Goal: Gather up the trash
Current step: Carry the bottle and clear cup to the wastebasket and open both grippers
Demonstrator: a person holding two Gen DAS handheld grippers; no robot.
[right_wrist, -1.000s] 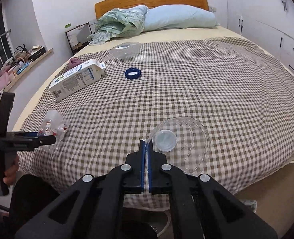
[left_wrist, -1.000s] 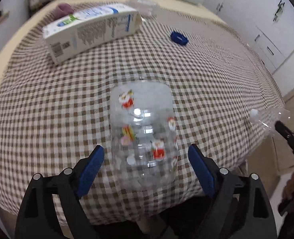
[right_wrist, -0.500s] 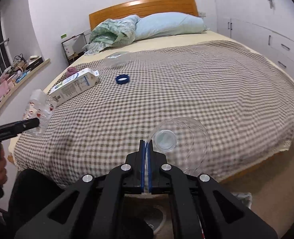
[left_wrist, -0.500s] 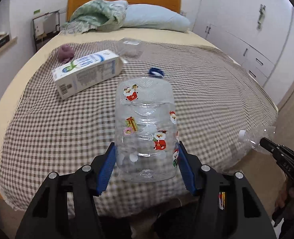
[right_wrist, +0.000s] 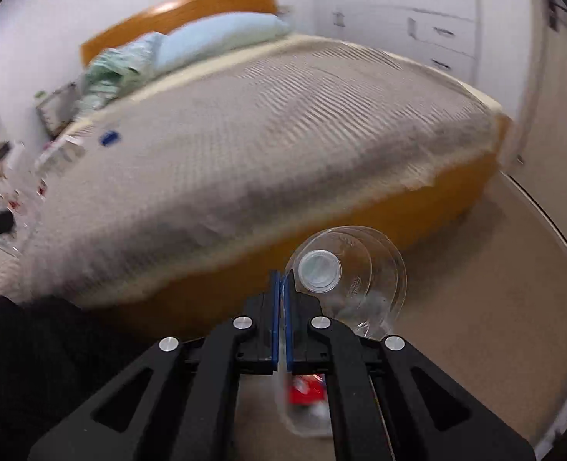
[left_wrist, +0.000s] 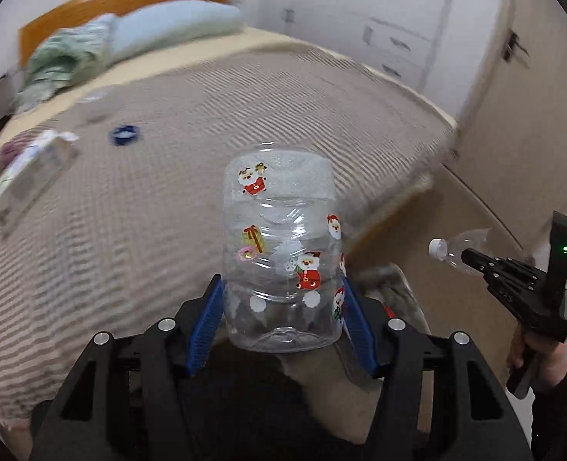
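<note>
While lifted, clear Santa-printed jar (left_wrist: 281,249) clamped in left jaws | right jaws pinch clear bottle (right_wrist: 345,280)

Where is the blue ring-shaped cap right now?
The blue ring-shaped cap lies on the checked bedspread, upper left in the left wrist view, just right of the white milk carton.

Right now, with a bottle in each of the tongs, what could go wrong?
1. The left tongs squeeze only the bottom end of the Santa jar; a fast swing might slip it out.
2. The right tongs pinch just a thin edge of the clear bottle, so it could twist loose.
3. The milk carton and blue cap on the bed might get forgotten.
</note>
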